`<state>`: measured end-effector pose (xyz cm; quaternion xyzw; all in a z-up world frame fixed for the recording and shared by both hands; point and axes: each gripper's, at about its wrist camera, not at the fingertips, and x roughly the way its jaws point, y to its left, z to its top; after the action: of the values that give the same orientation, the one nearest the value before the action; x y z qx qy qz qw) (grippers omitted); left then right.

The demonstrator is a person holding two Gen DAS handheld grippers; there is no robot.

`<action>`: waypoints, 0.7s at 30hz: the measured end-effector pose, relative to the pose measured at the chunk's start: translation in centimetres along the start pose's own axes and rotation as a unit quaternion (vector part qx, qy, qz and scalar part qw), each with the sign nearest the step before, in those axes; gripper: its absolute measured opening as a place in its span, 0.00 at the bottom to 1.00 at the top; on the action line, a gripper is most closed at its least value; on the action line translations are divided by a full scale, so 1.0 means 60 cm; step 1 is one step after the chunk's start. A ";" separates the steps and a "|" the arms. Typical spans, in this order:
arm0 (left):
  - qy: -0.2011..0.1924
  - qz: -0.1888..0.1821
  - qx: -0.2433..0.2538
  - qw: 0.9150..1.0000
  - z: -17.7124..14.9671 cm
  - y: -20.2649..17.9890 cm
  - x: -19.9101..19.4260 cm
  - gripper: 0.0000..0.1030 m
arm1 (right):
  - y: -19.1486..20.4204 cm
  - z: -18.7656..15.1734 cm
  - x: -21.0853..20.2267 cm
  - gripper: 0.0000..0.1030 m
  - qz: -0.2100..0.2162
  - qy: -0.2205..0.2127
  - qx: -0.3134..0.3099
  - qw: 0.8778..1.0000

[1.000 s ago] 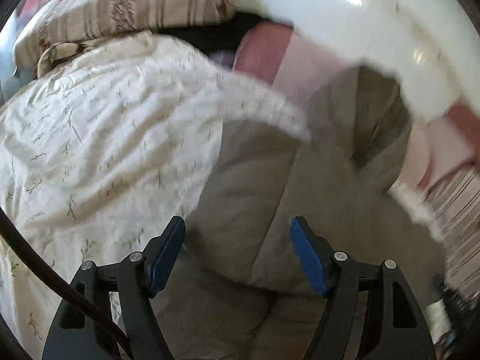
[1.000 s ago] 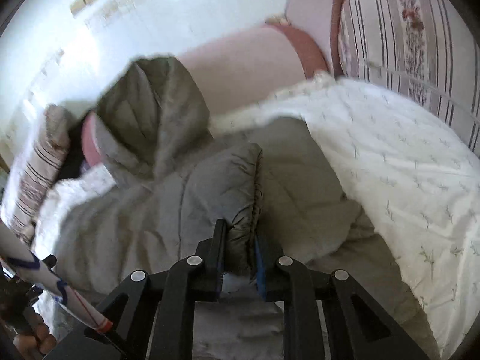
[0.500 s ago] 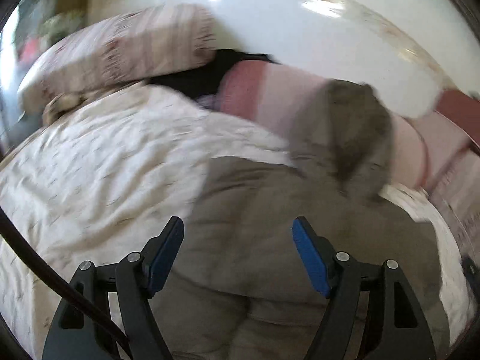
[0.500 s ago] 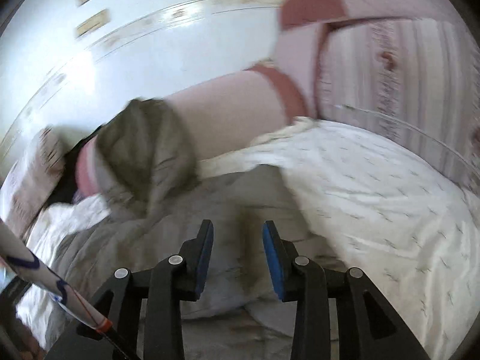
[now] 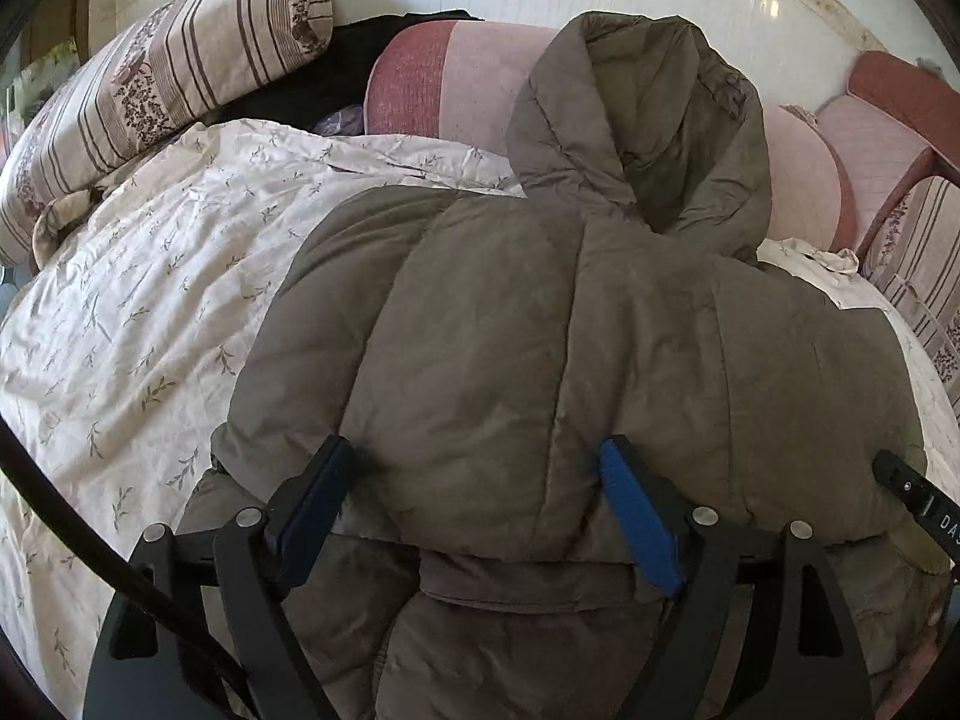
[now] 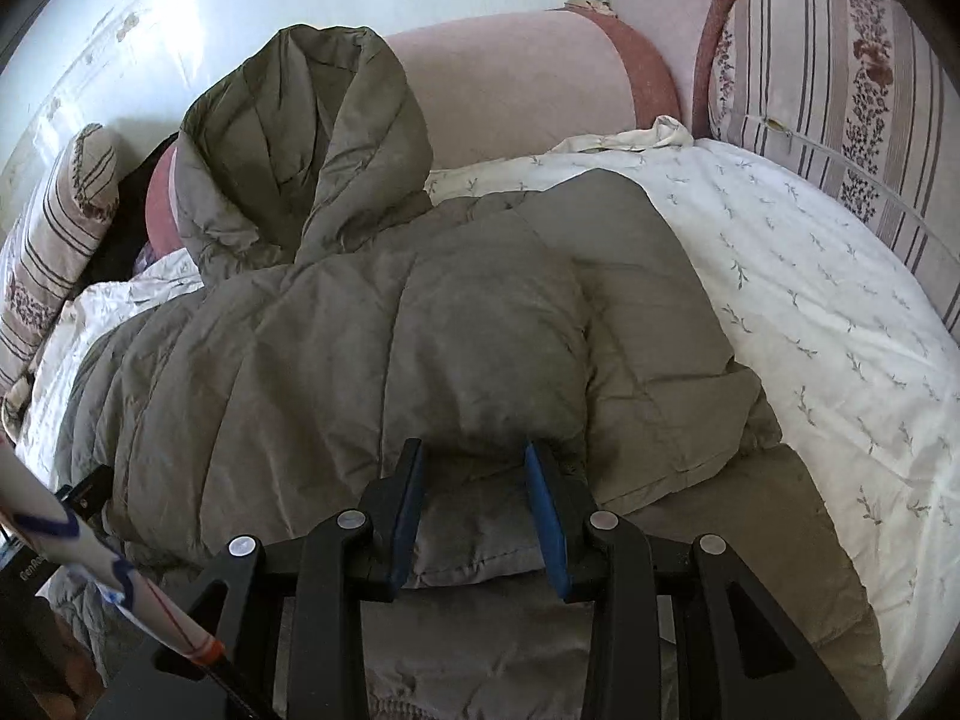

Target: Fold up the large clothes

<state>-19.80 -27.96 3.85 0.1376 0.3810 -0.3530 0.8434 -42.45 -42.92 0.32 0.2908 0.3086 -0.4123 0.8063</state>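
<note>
An olive-grey hooded puffer jacket (image 5: 540, 330) lies on a white leaf-print sheet (image 5: 138, 312), its hood (image 5: 648, 120) propped against a pink cushion. Its sides are folded inward over the body. My left gripper (image 5: 477, 456) is low over the near folded edge. Its jaws are opening wide, and puffy fabric bulges between the blue pads (image 5: 636, 516) without being pinched. In the right wrist view the jacket (image 6: 372, 348) fills the middle. My right gripper (image 6: 474, 462) stands open over a folded flap, its pads (image 6: 546, 516) on either side of the fabric, not pressing.
Striped floral pillows (image 5: 156, 78) (image 6: 840, 78) flank the bed. Pink and red cushions (image 5: 444, 78) line the white wall behind. A black garment (image 5: 312, 84) lies at the back left. A white tube with blue marks (image 6: 90, 564) crosses the right view's lower left corner.
My right gripper has let go of the folded jacket part and opened; that part now lies flat. My left gripper has shifted across the jacket and spread its jaws wider.
</note>
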 end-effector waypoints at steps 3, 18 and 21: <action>-0.014 0.002 -0.004 1.000 0.000 0.002 -0.011 0.81 | 0.003 0.000 -0.020 0.36 0.001 -0.017 0.005 1.000; -0.063 0.013 0.082 0.995 -0.026 -0.074 -0.046 0.81 | 0.052 -0.016 -0.023 0.36 0.018 -0.018 -0.047 0.999; -0.055 0.015 0.081 0.995 -0.026 -0.071 -0.040 0.81 | 0.040 -0.018 -0.010 0.36 0.020 -0.003 -0.035 0.999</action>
<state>-24.76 -29.04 4.71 0.1917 0.3018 -0.3772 0.8544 -40.97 -40.64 0.61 0.2671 0.3144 -0.3861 0.8251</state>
